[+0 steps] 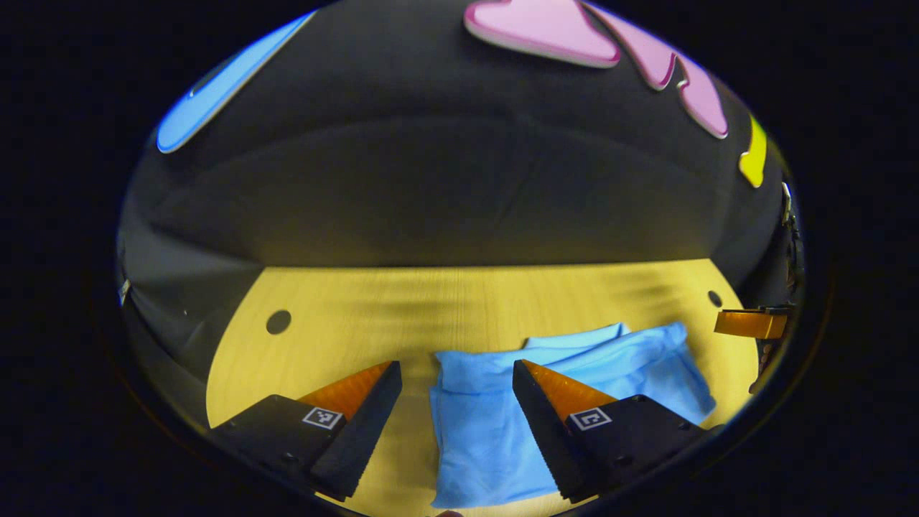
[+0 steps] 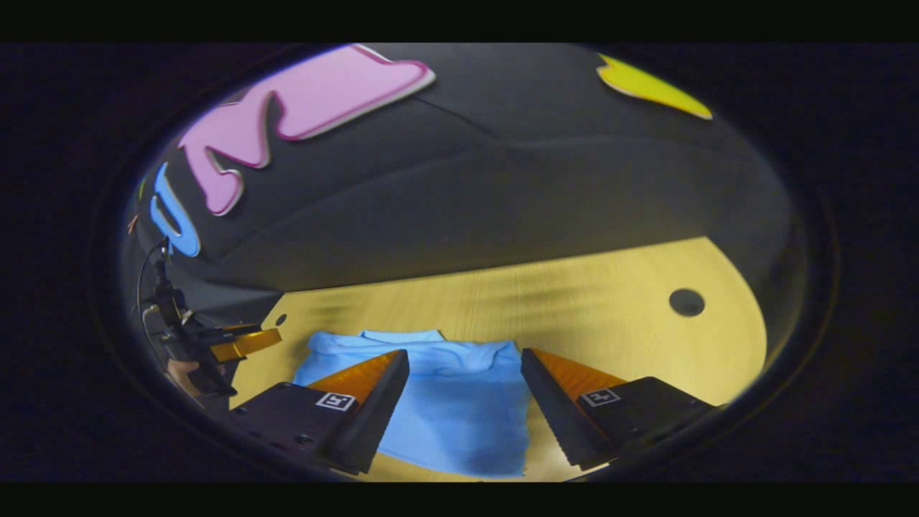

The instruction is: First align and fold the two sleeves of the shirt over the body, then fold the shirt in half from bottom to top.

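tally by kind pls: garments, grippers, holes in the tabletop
Garments: 1, the blue shirt, folded on the table.
Grippers: 2, the left gripper and the right gripper.
Tabletop holes: 2.
Total: 5

A pale yellow wood-grain counter (image 1: pixel 344 301) fills the lower part of the booth, its far edge meeting the black cloth wall (image 1: pixel 445 179). Two small round dark holes (image 1: pixel 278 322) sit in the counter top, one toward each far corner. The cloth wall hangs smoothly, with a few soft creases.
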`<state>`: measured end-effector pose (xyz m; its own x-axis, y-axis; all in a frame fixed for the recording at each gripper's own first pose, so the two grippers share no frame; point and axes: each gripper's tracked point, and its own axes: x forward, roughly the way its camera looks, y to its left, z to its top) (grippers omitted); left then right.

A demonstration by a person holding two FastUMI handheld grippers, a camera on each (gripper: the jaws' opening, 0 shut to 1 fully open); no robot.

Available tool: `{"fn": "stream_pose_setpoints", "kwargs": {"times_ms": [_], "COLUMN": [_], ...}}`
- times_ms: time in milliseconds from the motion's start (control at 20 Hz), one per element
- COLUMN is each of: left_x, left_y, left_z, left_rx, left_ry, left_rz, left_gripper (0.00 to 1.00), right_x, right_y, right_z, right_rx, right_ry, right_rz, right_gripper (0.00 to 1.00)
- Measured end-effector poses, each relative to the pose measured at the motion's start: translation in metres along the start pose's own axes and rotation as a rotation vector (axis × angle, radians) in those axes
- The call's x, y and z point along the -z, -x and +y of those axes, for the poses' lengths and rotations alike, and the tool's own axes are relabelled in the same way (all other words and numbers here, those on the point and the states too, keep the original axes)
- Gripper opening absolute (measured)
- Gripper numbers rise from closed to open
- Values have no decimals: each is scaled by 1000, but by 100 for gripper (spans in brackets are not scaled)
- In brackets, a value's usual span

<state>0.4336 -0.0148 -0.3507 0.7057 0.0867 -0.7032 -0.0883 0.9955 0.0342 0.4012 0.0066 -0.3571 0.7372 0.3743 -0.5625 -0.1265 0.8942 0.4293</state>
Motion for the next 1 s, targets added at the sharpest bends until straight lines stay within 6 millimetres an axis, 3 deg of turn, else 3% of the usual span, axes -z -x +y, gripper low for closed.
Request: {"fn": "stream_pose_setpoints", "kwargs": {"times_ms": [50, 250, 350, 500, 650, 800, 950, 1000], "left_x": [-12, -51, -63, -60, -41, -2, 49, 63], "left_y": [22, 130, 199, 303, 394, 483, 540, 553], "left_z": [-4, -11, -15, -18, -21, -26, -26, -25], "left_rx": [14, 60, 85, 119, 122, 122, 151, 161], "left_ry": [4, -6, -14, -27, -54, -73, 21, 53], "left_rz": [-41, -235, -346, -489, -605, -681, -711, -721], "left_gripper": [99, 99, 99, 99, 98, 98, 94, 98], "right_x": [-11, -44, -52, -51, -37, -8, 25, 33], "right_y": [17, 115, 171, 256, 336, 398, 450, 465], "right_z": [6, 45, 68, 106, 142, 168, 197, 204], "right_rx": [2, 25, 62, 126, 168, 203, 209, 205], "right_ry": [45, 193, 258, 315, 338, 373, 364, 371], "right_rz": [-41, -220, -313, -433, -536, -590, -617, -626], "right_gripper": [97, 98, 98, 98, 98, 95, 97, 97]}}
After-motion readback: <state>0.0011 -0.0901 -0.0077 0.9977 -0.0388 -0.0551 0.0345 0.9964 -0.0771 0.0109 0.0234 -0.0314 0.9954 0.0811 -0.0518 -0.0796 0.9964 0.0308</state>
